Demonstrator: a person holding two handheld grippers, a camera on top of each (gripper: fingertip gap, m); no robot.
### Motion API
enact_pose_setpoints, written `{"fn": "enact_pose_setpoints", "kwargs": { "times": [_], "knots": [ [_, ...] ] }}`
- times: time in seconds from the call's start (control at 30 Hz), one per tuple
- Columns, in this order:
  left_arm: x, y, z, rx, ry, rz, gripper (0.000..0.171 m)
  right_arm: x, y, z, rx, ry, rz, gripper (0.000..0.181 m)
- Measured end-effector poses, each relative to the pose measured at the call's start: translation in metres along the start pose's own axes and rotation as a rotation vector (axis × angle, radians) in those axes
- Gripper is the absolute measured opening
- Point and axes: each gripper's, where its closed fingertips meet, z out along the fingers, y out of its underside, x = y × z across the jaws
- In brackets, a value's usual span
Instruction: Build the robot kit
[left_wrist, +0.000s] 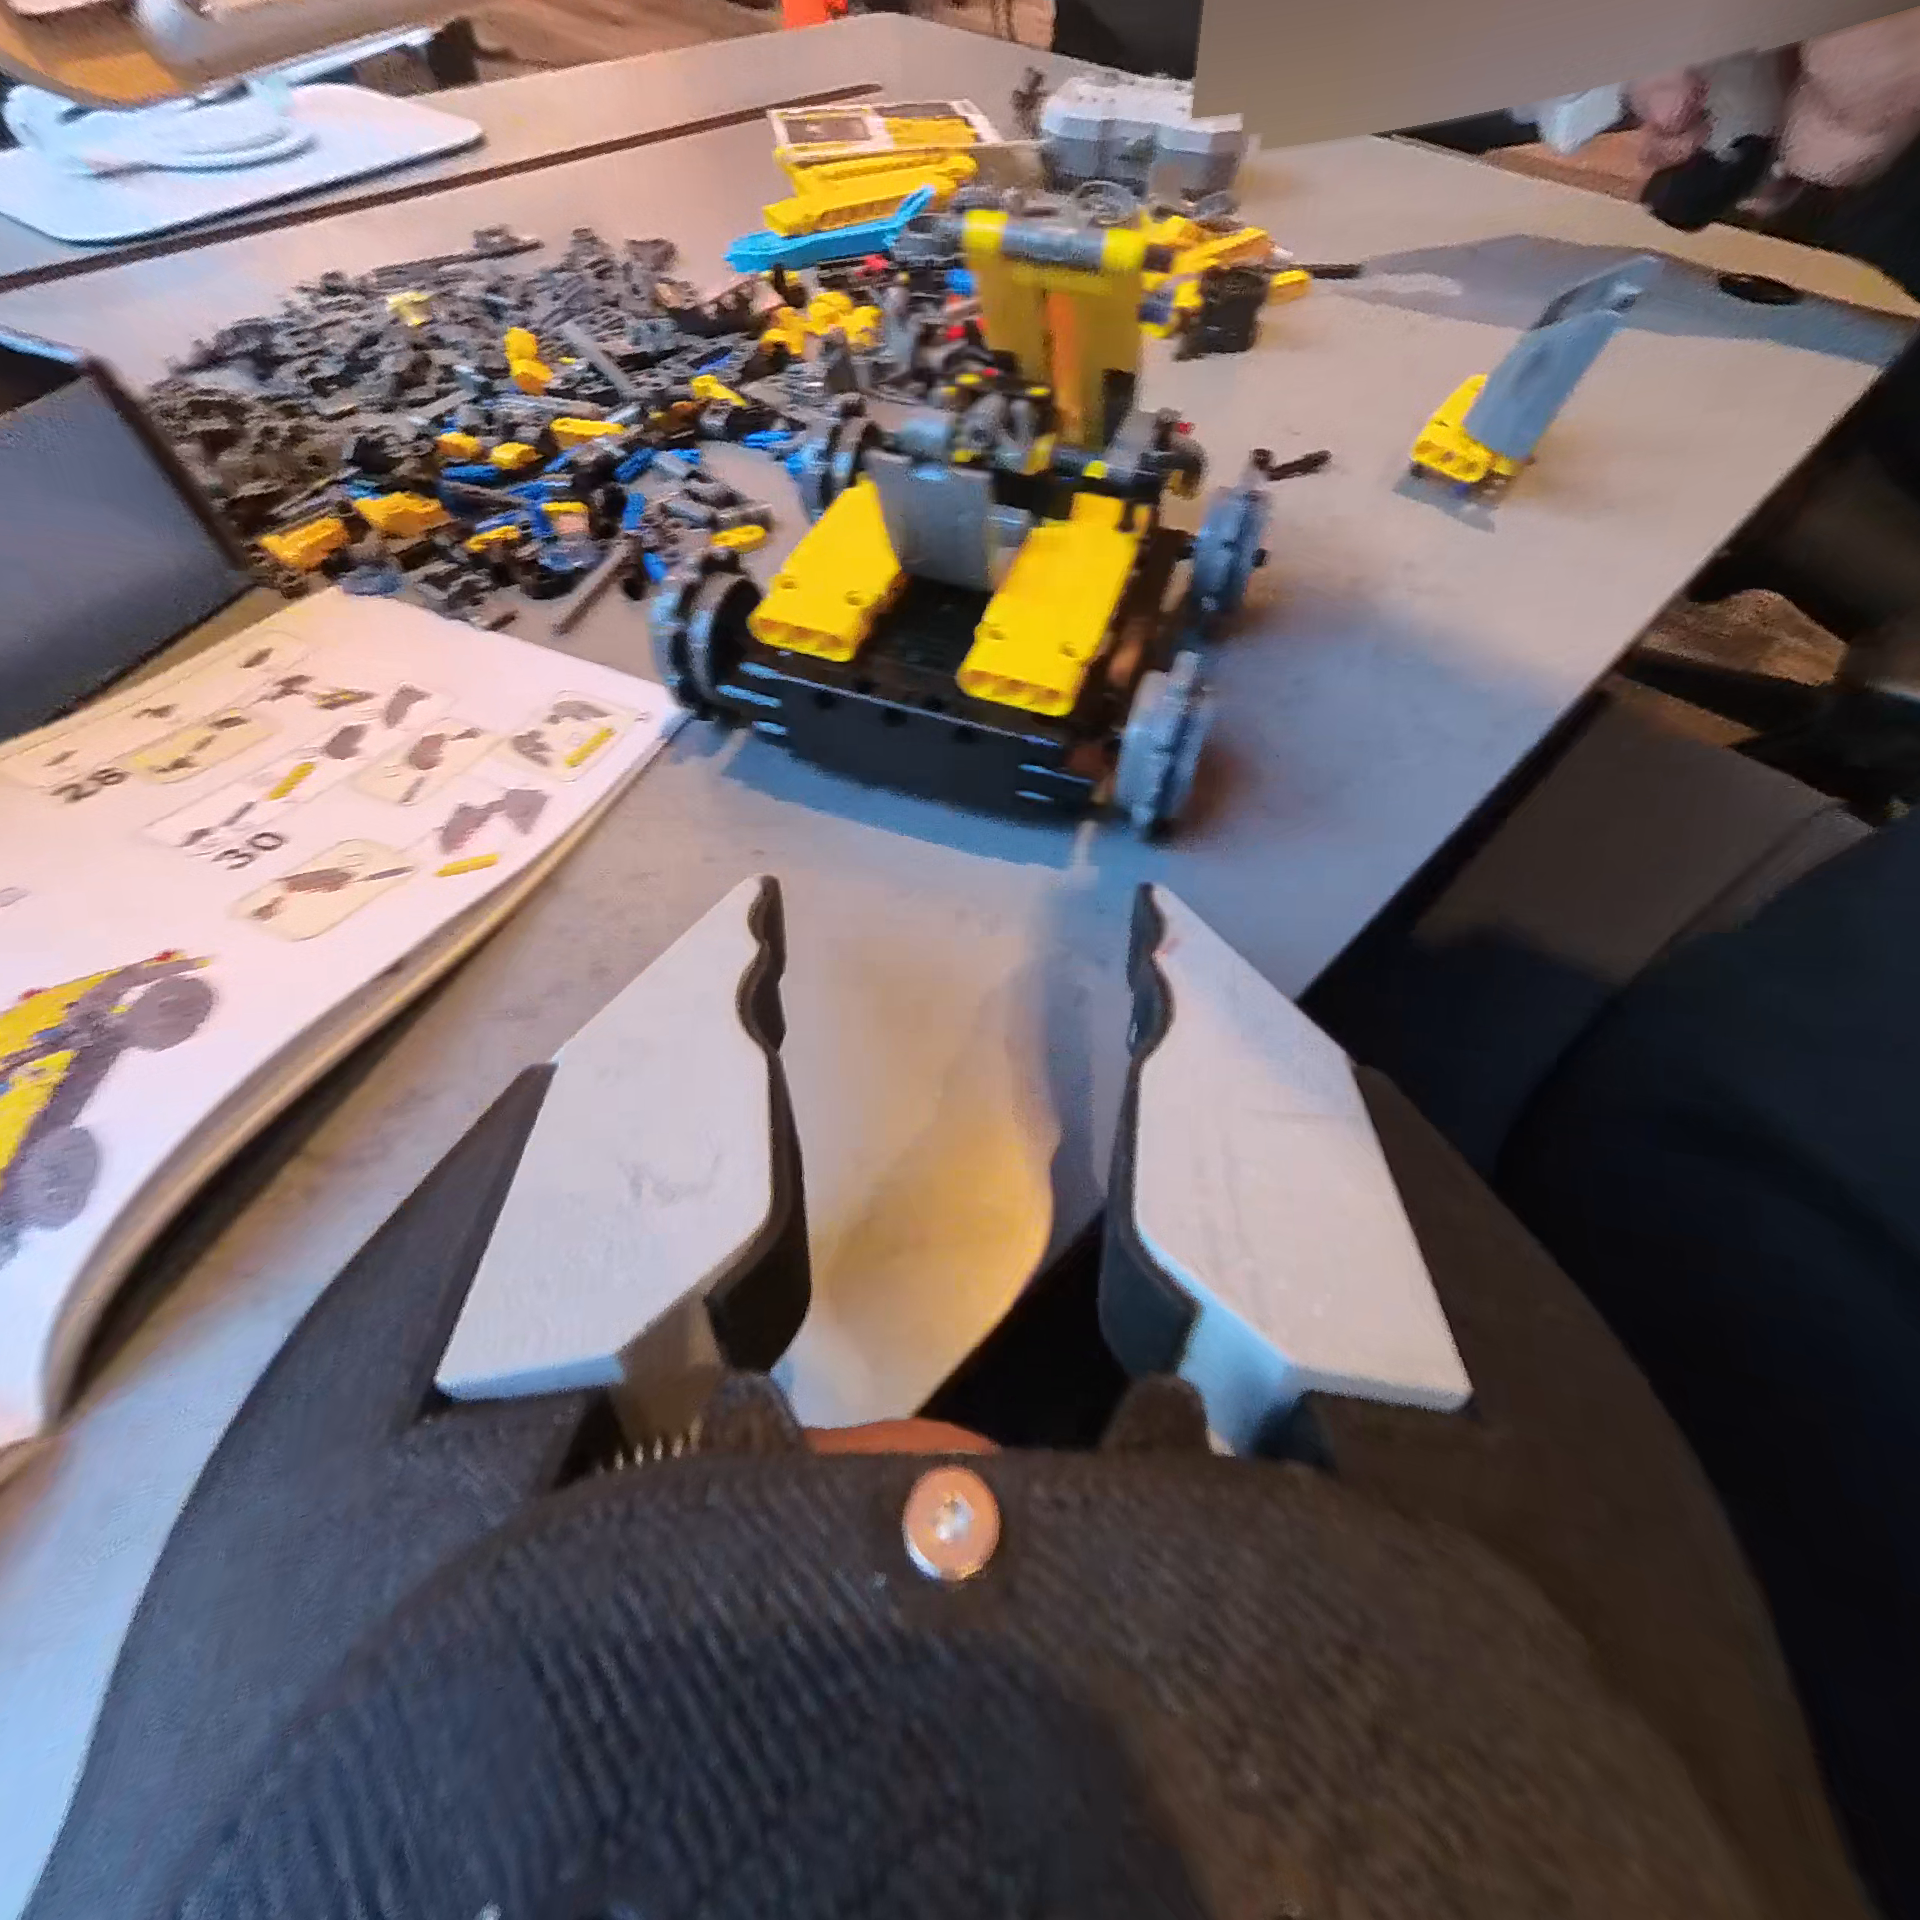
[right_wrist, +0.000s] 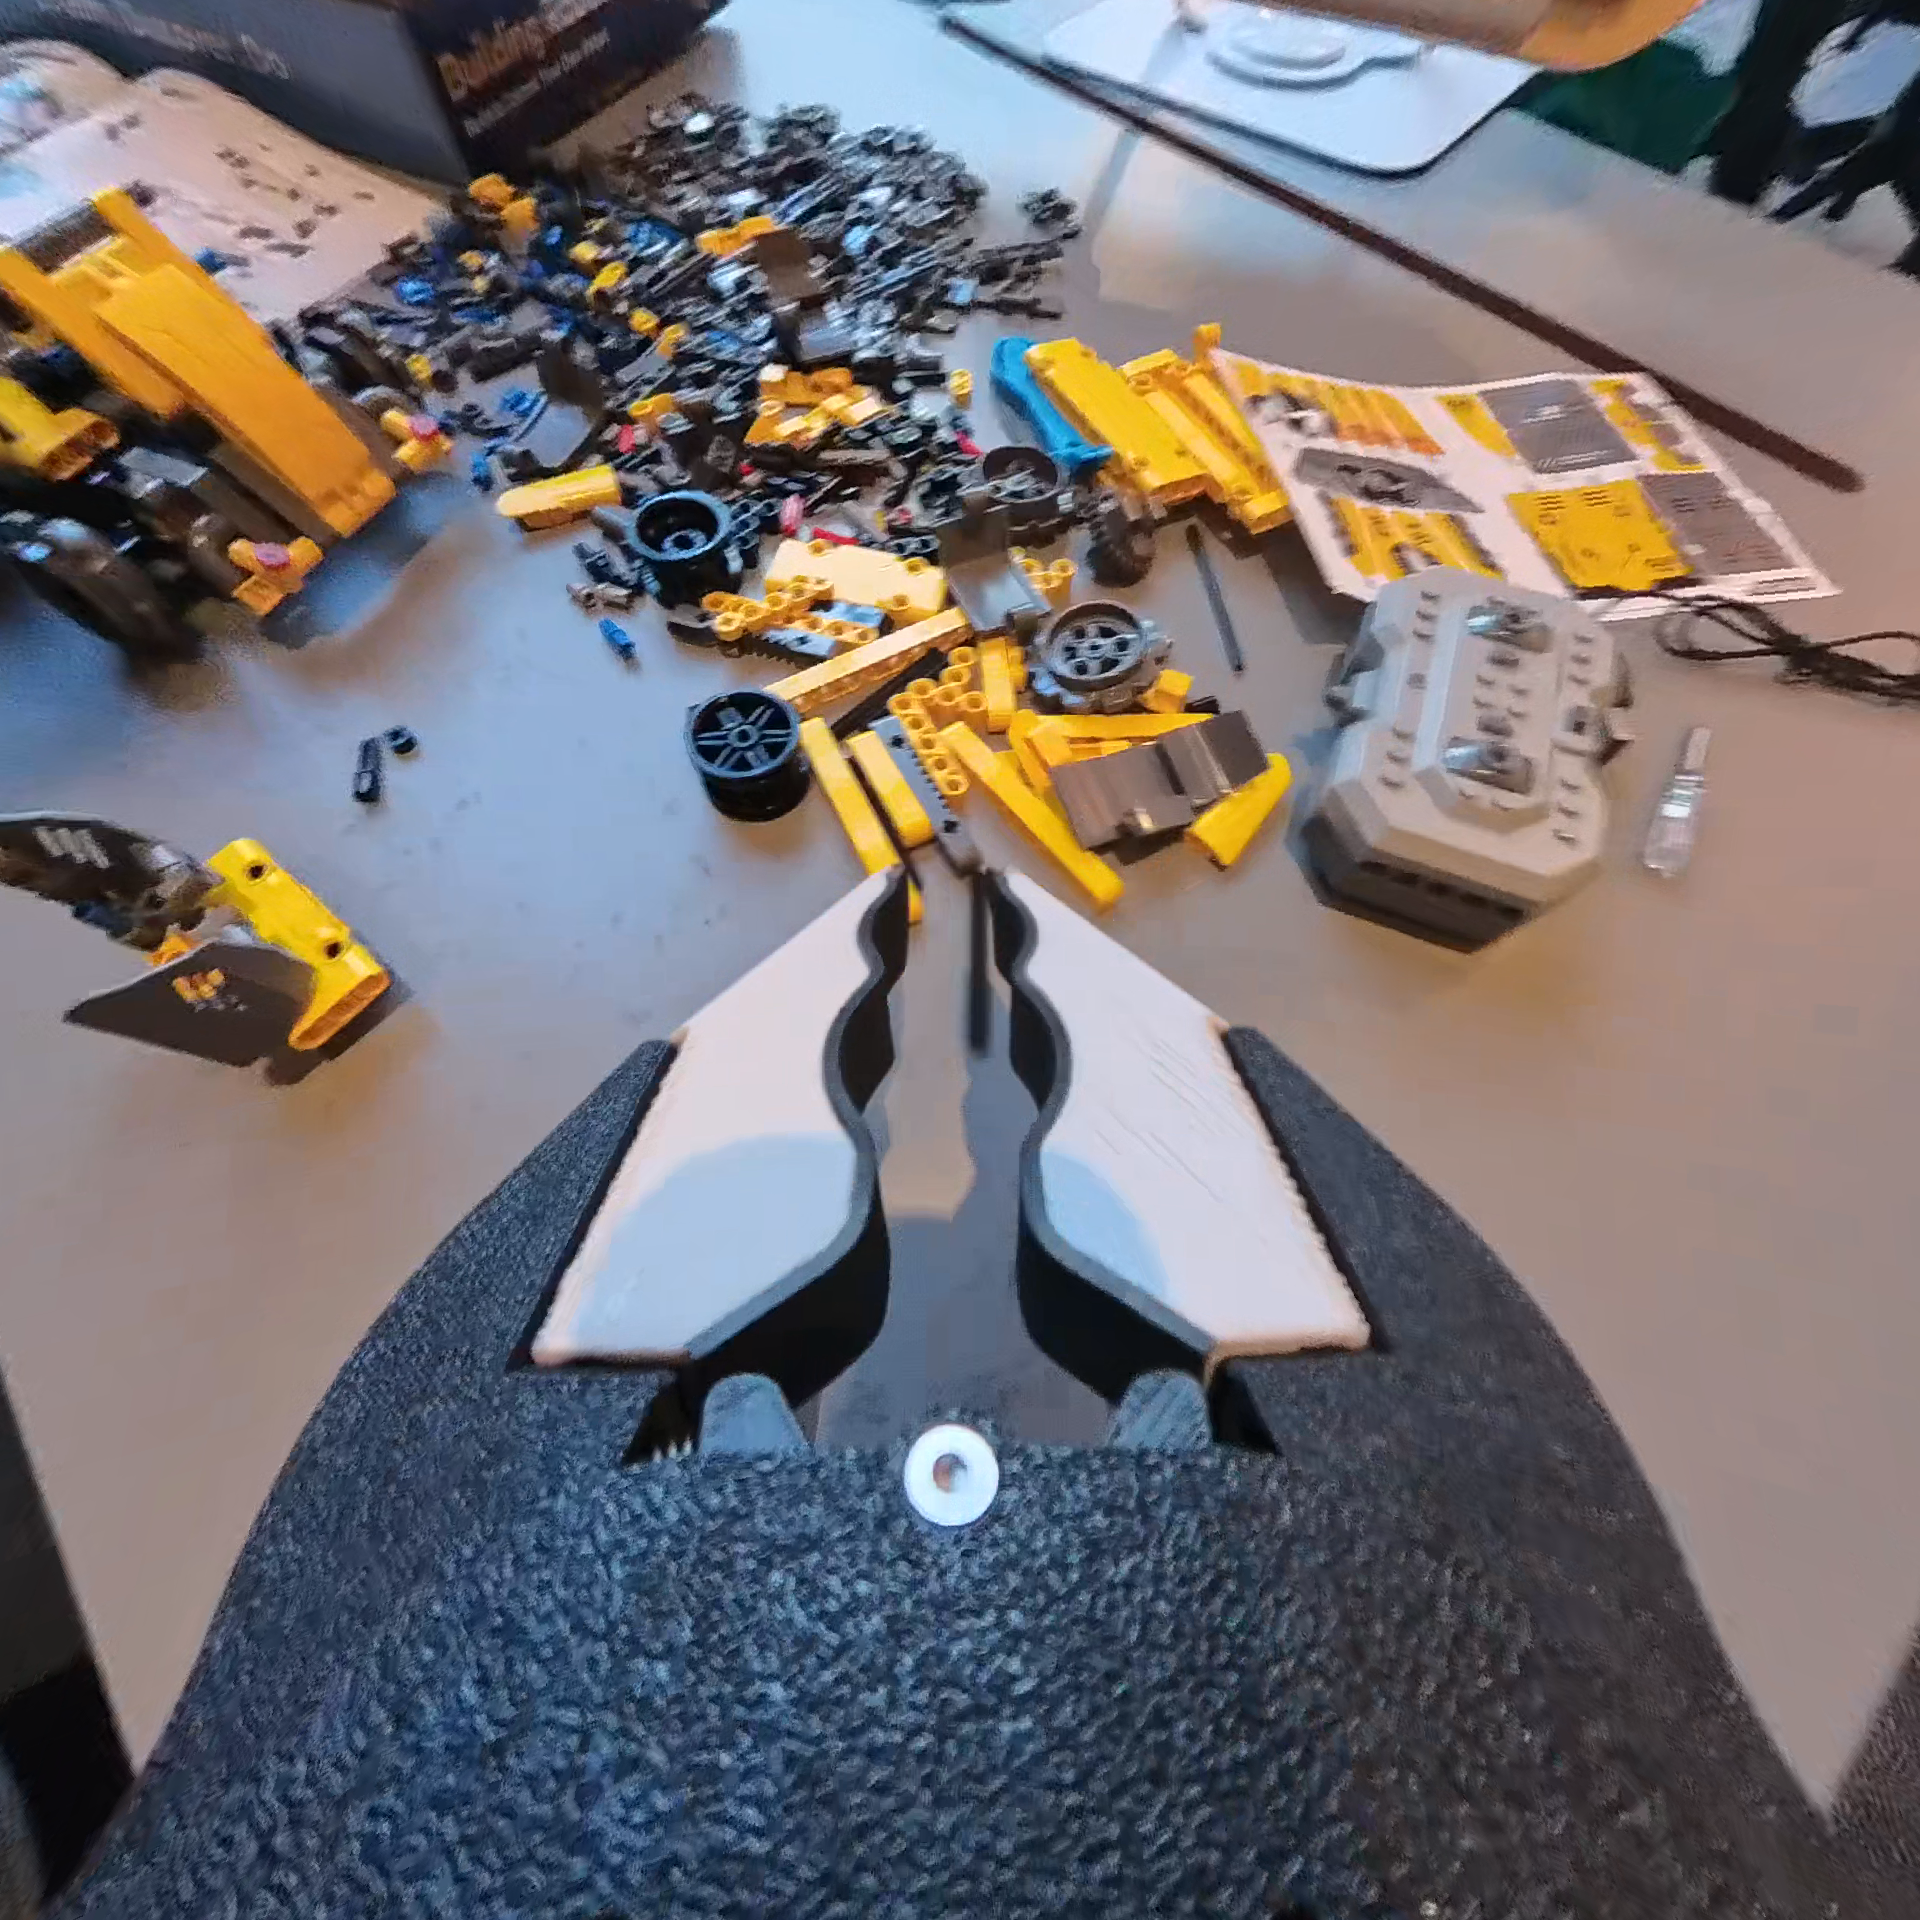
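My left gripper (left_wrist: 956, 904) is open and empty. It hovers over the grey table (left_wrist: 1403, 644) near its front edge, just short of a yellow and black wheeled brick vehicle (left_wrist: 956, 623). My right gripper (right_wrist: 945, 894) has its jaws a narrow gap apart, low over the table (right_wrist: 520, 831). A thin black rod (right_wrist: 977, 977) shows in that gap, and the pads do not visibly touch it. Just past the tips lie a black toothed rack (right_wrist: 935, 805) and several yellow beams (right_wrist: 997, 748).
An open instruction booklet (left_wrist: 312, 831) lies left of the vehicle, with a heap of loose dark and yellow parts (left_wrist: 468, 416) behind it. In the right wrist view are a grey battery box (right_wrist: 1455, 758), black wheels (right_wrist: 743, 753), a sticker sheet (right_wrist: 1507, 488), a grey and yellow bucket part (right_wrist: 260, 966) and the vehicle (right_wrist: 177, 416). My right fingertips sit around 40 centimetres from my left ones.
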Motion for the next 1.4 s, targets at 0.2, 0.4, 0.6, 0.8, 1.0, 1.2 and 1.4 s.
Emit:
{"fn": "enact_pose_setpoints", "kwargs": {
  "times": [0.2, 0.4, 0.6, 0.8, 1.0, 1.2, 1.4],
  "knots": [
    [0.051, 0.000, 0.001, -0.012, 0.043, 0.072, 0.066, -0.018, 0.024, 0.038, -0.174, -0.074, -0.145, 0.021],
    [0.091, 0.013, 0.009, -0.084, 0.093, 0.166, 0.066, -0.021, 0.029, 0.055, -0.244, -0.098, -0.206, 0.023],
    [0.101, 0.024, 0.012, -0.090, 0.089, 0.157, 0.065, -0.020, 0.021, 0.048, -0.214, -0.117, -0.192, 0.020],
    [0.095, 0.019, 0.014, -0.073, 0.103, 0.119, 0.064, -0.001, 0.000, 0.066, -0.198, -0.079, -0.213, 0.009],
    [0.097, 0.018, 0.018, -0.085, 0.137, 0.116, 0.064, -0.004, 0.006, 0.086, -0.348, -0.155, -0.325, 0.000],
    [0.099, 0.014, 0.026, -0.083, 0.168, 0.117, 0.066, -0.009, 0.006, 0.086, -0.419, -0.263, -0.307, 0.009],
    [0.100, 0.013, 0.026, -0.081, 0.187, 0.106, 0.063, -0.013, 0.002, 0.092, -0.434, -0.307, -0.289, 0.010]
  ]
}}
